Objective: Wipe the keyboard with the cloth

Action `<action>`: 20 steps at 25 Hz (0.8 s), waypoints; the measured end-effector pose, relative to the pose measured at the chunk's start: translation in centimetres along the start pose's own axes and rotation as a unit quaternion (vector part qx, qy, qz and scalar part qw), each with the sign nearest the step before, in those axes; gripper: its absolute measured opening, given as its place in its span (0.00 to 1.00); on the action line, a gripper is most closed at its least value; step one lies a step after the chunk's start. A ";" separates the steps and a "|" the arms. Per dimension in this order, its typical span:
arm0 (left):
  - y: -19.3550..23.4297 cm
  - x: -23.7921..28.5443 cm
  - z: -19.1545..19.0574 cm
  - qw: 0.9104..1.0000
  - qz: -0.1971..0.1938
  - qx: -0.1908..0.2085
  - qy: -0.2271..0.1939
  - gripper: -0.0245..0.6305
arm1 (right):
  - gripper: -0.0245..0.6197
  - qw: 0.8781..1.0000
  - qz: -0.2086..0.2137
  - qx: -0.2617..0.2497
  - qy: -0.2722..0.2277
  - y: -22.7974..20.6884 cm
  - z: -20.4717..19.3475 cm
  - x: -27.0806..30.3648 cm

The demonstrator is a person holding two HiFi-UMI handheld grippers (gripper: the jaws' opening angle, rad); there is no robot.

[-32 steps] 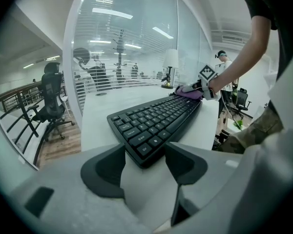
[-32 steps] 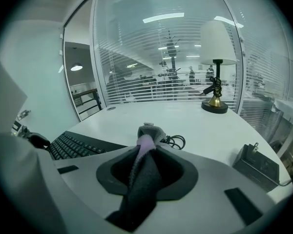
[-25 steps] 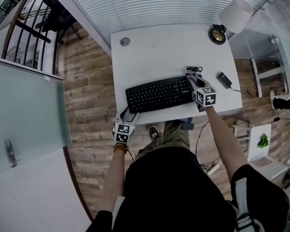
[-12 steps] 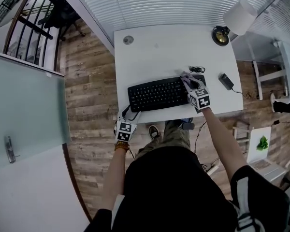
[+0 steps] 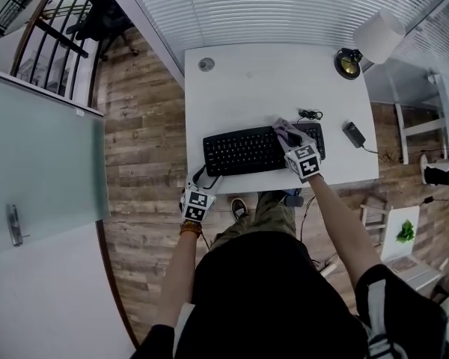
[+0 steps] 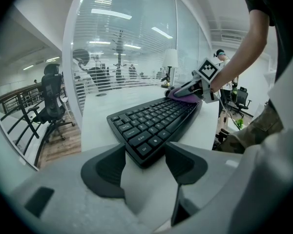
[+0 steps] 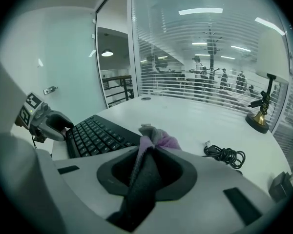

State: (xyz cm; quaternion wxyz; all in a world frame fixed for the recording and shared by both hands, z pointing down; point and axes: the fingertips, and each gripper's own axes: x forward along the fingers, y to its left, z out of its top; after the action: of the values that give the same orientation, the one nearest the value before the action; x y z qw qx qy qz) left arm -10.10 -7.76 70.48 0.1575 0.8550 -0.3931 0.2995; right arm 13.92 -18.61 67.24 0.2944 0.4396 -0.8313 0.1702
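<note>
Right gripper (image 5: 289, 137) fingers clamped on the purple-grey cloth (image 7: 157, 140) resting on the black keyboard's (image 5: 243, 150) right portion; left gripper (image 5: 203, 180) fingers apart, flanking the keyboard's near-left corner on the white tabletop (image 5: 254, 88).

Here are one worktop (image 5: 239, 88), one keyboard (image 5: 247, 149), one cloth (image 5: 284, 131), one lamp (image 5: 363, 47), one coiled cable (image 5: 310, 114) and one small black box (image 5: 354, 134).
</note>
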 end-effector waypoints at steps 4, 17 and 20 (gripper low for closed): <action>0.1 0.0 -0.2 1.000 -0.003 -0.003 0.002 0.42 | 0.15 1.000 0.021 -0.006 0.003 2.4 0.6 0.9; 0.1 0.0 -0.2 1.000 0.000 0.001 -0.002 0.42 | 0.15 0.997 0.065 -0.025 0.014 5.9 1.7 2.3; 0.1 0.1 -0.3 1.000 -0.004 -0.003 -0.001 0.42 | 0.15 0.997 0.072 -0.031 0.018 6.9 1.9 2.7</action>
State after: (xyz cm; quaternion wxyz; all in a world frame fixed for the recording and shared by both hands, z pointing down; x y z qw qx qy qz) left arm -10.24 -7.71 70.79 0.1609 0.8564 -0.3904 0.2973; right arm 6.32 -17.52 67.31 0.3099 0.3662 -0.8603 0.1727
